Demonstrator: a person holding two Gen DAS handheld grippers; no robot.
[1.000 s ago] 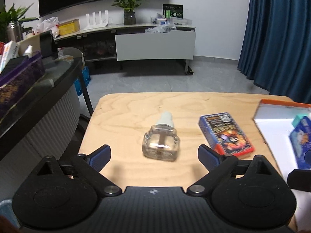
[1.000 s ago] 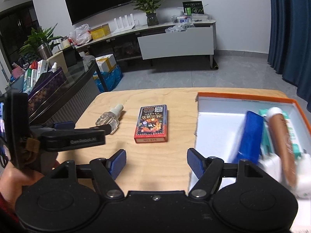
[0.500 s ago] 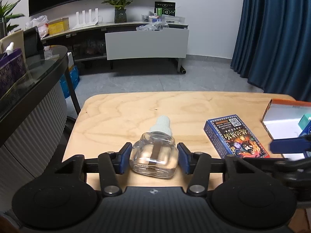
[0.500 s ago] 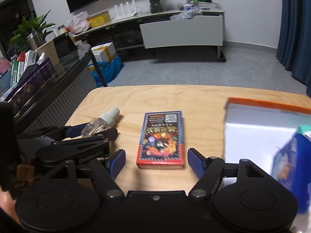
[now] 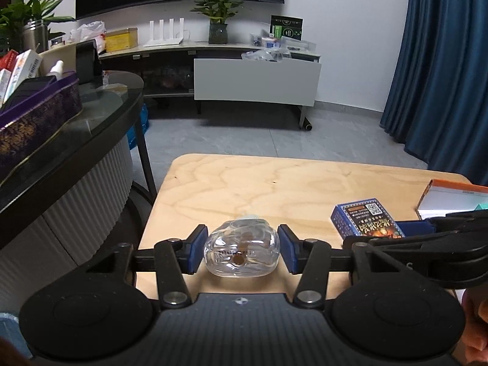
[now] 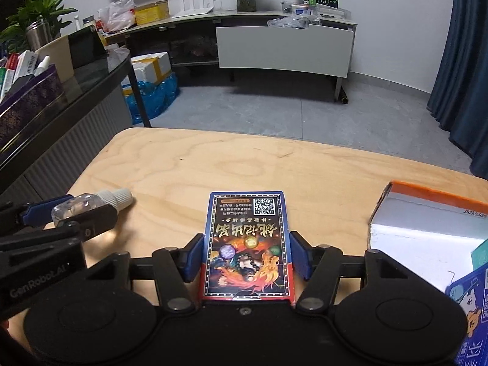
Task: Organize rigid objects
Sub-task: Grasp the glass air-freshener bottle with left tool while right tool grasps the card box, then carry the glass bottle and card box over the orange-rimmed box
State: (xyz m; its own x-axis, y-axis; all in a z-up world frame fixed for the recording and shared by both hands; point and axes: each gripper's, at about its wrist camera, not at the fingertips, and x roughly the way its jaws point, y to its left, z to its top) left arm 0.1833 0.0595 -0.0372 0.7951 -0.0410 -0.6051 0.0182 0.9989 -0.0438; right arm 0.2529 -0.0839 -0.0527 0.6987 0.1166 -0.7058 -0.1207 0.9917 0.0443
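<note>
Left wrist view: the left gripper (image 5: 241,248) had its pads against both sides of the clear bottle (image 5: 241,251) near the table's (image 5: 274,189) near edge; a second earlier they stood wide apart.

Right wrist view: the right gripper (image 6: 246,254) had just been closing and sat against the card box (image 6: 248,244), QR code uppermost. "GenRobot.AI" was legible on the left gripper. The orange-rimmed box (image 6: 427,228) at the right edge held a blue carton (image 6: 471,311).

Dim indoor light, sharp focus, fisheye-bent edges.

Card box (image 6: 248,244) between right tool (image 6: 245,257) pads
</note>
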